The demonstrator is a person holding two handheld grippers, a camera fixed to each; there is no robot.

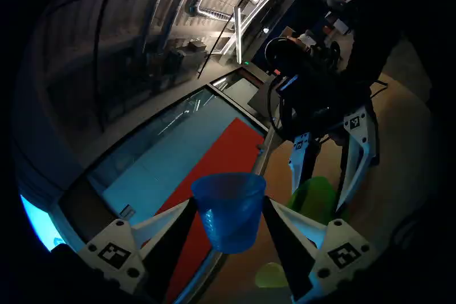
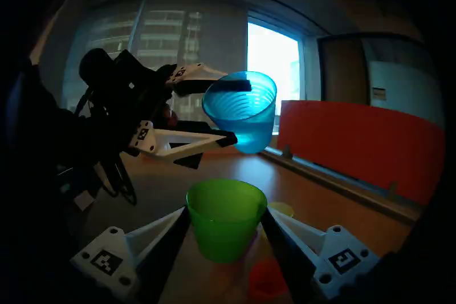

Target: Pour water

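My left gripper (image 1: 229, 204) is shut on a translucent blue cup (image 1: 231, 221). In the right gripper view that blue cup (image 2: 242, 110) hangs tilted on its side above the table, mouth toward me, with water pooled low inside; the left gripper (image 2: 233, 111) clamps it from both sides. My right gripper (image 2: 226, 213) is shut on a green cup (image 2: 226, 227), upright, below and in front of the blue one. In the left gripper view the right gripper (image 1: 318, 195) and the green cup (image 1: 314, 200) sit just beyond the blue cup.
A wooden table (image 2: 325, 193) runs under both cups. A red divider panel (image 2: 365, 144) stands along its right edge, with a bright window behind. A small yellow object (image 2: 282, 209) and a red one (image 2: 267, 281) lie on the table near the green cup.
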